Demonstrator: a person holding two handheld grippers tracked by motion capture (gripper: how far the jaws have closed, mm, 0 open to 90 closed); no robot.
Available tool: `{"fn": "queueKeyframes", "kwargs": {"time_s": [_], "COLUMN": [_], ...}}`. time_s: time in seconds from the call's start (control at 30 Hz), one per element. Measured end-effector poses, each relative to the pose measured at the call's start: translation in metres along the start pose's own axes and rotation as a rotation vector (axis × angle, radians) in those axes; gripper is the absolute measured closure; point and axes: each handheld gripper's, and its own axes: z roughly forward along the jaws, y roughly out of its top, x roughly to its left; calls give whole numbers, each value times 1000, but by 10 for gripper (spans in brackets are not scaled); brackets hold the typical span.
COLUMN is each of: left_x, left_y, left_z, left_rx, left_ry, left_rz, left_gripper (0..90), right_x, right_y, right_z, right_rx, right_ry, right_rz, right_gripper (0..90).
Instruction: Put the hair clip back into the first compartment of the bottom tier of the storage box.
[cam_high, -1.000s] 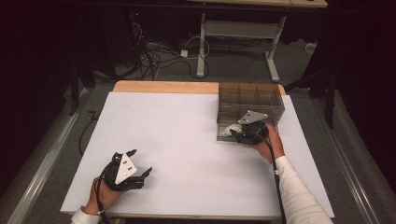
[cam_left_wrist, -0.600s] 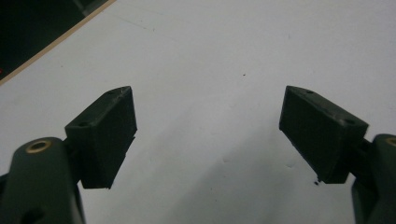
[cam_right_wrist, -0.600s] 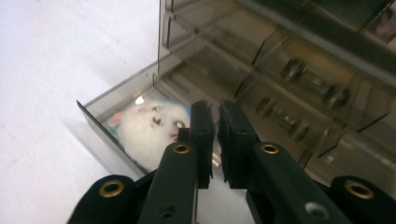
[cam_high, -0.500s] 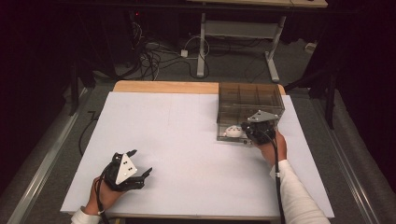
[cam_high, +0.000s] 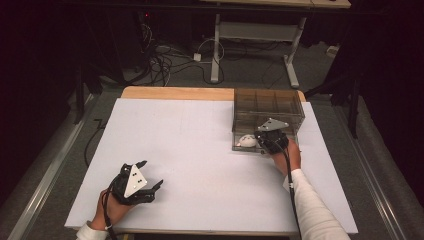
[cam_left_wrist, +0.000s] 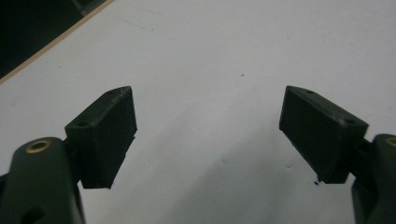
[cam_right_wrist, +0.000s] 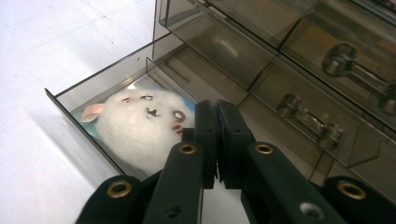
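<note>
Pressing together, the right gripper (cam_right_wrist: 216, 109) seemingly grips nothing beside the plush hamster (cam_right_wrist: 140, 126); left gripper (cam_left_wrist: 208, 135) spread.

A white sheet (cam_high: 200, 150) covers the wooden table (cam_high: 175, 93). Grey carpet floor (cam_high: 65, 150) surrounds it. Tangled cables (cam_high: 165, 60) lie behind, beside a metal desk frame (cam_high: 250, 35). Surroundings are dark.

This looks like a lab or recording studio set up for data capture. A table (cam_high: 210, 92) with a wooden edge is covered by a plain white sheet (cam_high: 200, 150). Black curtains (cam_high: 50, 40) close off the dark surroundings. Cables (cam_high: 165, 62) lie tangled on a grey carpeted floor (cam_high: 250, 75), beside the metal legs of a desk (cam_high: 250, 37) behind the table.
</note>
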Motion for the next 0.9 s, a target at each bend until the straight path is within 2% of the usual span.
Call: {"fn": "queueKeyframes", "kwargs": {"time_s": [0.1, 0.33, 0.5, 0.63, 0.77, 0.9], "left_x": [0, 0, 0, 1, -1, -1], "left_y": [0, 0, 0, -1, 0, 1], "left_z": [0, 0, 0, -1, 1, 1], "left_rx": [0, 3, 1, 2, 3, 4], "left_ry": [1, 0, 2, 3, 0, 0], "left_rz": [0, 3, 1, -1, 4, 5], "left_gripper": [181, 181, 181, 181, 181, 181], "right_x": [2, 4, 2, 1, 5, 9], "right_y": [1, -1, 0, -1, -2, -1], "right_z": [3, 10, 4, -7, -10, -3], "right_rx": [0, -1, -22, -61, -53, -32], "right_ry": [-15, -32, -31, -3, 34, 36], "right_rz": [-17, -7, 2, 15, 10, -4], "right_gripper": [885, 900, 898, 900, 900, 900]}}
